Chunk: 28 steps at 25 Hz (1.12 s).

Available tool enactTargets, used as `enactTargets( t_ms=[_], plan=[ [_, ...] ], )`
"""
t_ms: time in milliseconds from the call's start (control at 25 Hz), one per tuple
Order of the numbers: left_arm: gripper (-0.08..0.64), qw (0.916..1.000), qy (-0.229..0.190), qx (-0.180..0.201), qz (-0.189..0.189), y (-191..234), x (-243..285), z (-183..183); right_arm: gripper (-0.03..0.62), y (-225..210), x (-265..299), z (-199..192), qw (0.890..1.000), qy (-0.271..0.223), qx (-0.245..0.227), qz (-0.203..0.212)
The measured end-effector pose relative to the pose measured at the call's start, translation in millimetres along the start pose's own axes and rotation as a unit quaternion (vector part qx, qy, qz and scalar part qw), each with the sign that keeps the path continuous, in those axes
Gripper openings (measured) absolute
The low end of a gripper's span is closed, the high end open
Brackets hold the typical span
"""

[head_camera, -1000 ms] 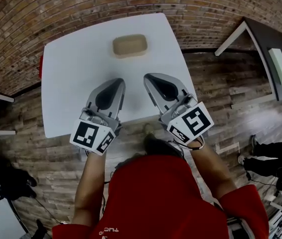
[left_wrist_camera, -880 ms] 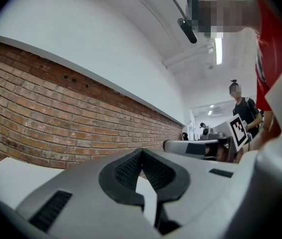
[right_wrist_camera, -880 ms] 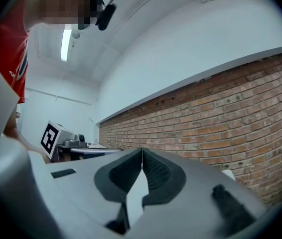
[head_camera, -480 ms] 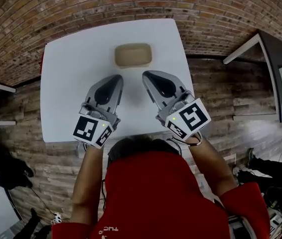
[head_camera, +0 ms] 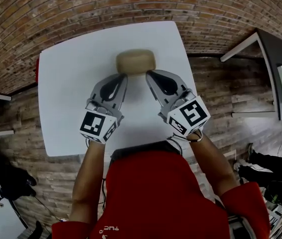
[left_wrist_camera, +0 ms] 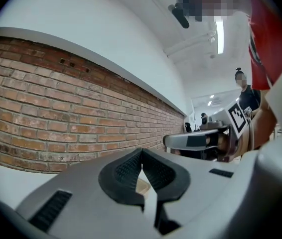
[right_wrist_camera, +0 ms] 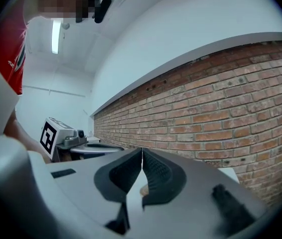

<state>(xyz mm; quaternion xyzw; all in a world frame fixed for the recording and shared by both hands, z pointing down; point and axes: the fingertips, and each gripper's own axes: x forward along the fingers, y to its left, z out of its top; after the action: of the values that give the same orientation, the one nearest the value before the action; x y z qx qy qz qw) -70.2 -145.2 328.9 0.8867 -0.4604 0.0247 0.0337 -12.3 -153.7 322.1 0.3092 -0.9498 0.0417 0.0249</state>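
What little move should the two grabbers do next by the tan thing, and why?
Probably open both sets of jaws. The left gripper and right gripper are shut, with their tips close to the near edge of the tan object on the white table, one towards each side. Shut jaws cannot grip it.

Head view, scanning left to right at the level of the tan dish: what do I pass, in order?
Bare left part of the white table → left tongs, shut → tan dish → right tongs, shut → dark side table off to the far right.
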Motion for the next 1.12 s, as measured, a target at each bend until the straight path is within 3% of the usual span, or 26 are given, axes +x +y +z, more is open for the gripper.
enactTargets(
  t_ms=[160,400,480,600,800,960,1000,1040,1120],
  plan=[
    [0.015,0.9996,0.010,0.009,-0.026,23,8,-14,0.031,-10,19,-9,1.000,0.020,-0.017,-0.007],
    [0.034,0.9962,0.032,0.036,-0.073,48,30,-34,0.032,-29,36,-23,0.997,0.054,-0.059,0.019],
    [0.265,0.9925,0.054,0.044,-0.101,50,37,-46,0.032,-34,43,-27,0.995,0.067,-0.072,0.029],
    [0.386,0.9836,0.091,0.069,-0.140,52,46,-69,0.032,-43,52,-36,0.991,0.087,-0.092,0.042],
    [0.478,0.9614,0.153,0.103,-0.204,52,59,-102,0.034,-51,62,-55,0.983,0.122,-0.119,0.066],
    [0.529,0.9493,0.187,0.106,-0.229,61,69,-122,0.038,-53,61,-81,0.968,0.175,-0.145,0.105],
    [0.538,0.9470,0.195,0.106,-0.233,64,71,-127,0.072,-54,60,-89,0.962,0.191,-0.155,0.115],
    [0.544,0.9445,0.202,0.106,-0.236,67,74,-132,0.159,-56,59,-96,0.956,0.208,-0.166,0.125],
    [0.552,0.9393,0.217,0.106,-0.244,72,77,-141,0.214,-59,57,-111,0.941,0.239,-0.192,0.144]
  ],
)
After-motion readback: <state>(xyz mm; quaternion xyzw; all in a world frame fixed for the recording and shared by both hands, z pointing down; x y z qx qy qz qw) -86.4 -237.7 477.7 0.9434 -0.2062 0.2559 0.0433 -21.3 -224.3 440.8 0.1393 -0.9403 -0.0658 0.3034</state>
